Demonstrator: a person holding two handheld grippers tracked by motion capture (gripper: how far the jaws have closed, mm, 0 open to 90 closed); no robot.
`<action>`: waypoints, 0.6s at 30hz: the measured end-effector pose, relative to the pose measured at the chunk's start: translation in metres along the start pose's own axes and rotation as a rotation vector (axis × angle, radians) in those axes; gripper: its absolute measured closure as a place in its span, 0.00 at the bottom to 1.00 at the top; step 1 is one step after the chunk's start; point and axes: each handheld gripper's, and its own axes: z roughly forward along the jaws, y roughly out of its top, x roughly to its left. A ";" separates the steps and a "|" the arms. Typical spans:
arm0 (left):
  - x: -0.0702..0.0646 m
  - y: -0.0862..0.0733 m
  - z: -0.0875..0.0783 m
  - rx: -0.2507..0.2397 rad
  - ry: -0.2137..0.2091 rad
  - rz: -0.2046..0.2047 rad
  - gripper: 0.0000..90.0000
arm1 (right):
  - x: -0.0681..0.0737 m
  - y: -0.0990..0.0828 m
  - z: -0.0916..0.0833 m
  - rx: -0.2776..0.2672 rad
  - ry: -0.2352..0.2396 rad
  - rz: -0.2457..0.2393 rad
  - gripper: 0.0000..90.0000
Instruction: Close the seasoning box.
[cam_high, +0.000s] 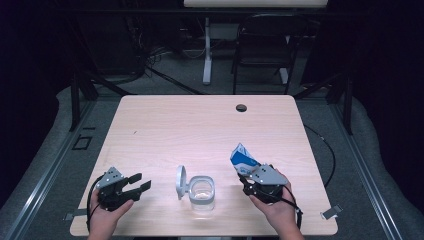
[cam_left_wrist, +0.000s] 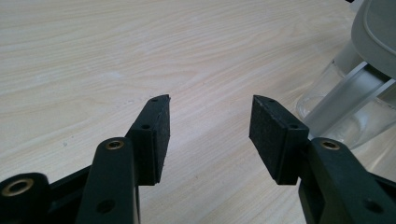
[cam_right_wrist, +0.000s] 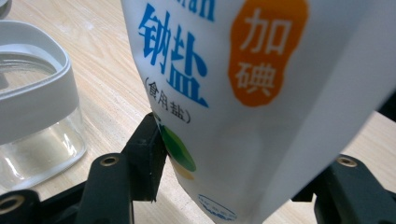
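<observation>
pale wood tabletop (cam_high: 165, 125) carries the work, with both claws near its front edge. at the left, the left claw (cam_high: 140, 182) rests low on the tabletop with its jaws spread and nothing between them; in the left gripper view its pads (cam_left_wrist: 161, 135) frame bare wood. it points toward the clear jar (cam_high: 202, 192) and stands apart from it, which i judge to be a waiting post, ready to steady the jar if needed.

at centre, the clear jar stands upright, and its grey hinged lid (cam_high: 180, 182) is flipped open to the left. this leaves the mouth free, likely so that it can be filled from above.

at the right, the right claw (cam_high: 243, 175) pinches the salt bag (cam_high: 242, 160) at its lower part, jaws wide around the bag's bulk. in the right gripper view the left pad (cam_right_wrist: 152, 154) presses the white and blue salt bag (cam_right_wrist: 243, 121); the other pad is hidden behind it. the bag rises from the jaws and tilts away from the person, just right of the jar and clear of it. the low grip appears chosen so the top can later be tipped over the jar's mouth.
</observation>
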 end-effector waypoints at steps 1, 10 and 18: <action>0.000 0.000 0.000 0.000 0.000 0.000 0.54 | 0.000 0.000 0.000 0.000 0.000 0.000 0.46; -0.003 0.000 0.001 0.006 -0.006 0.012 0.54 | 0.003 0.007 -0.003 0.024 -0.024 -0.078 0.46; -0.004 0.000 0.001 0.006 -0.004 0.013 0.54 | 0.011 0.013 -0.002 0.050 -0.047 -0.194 0.46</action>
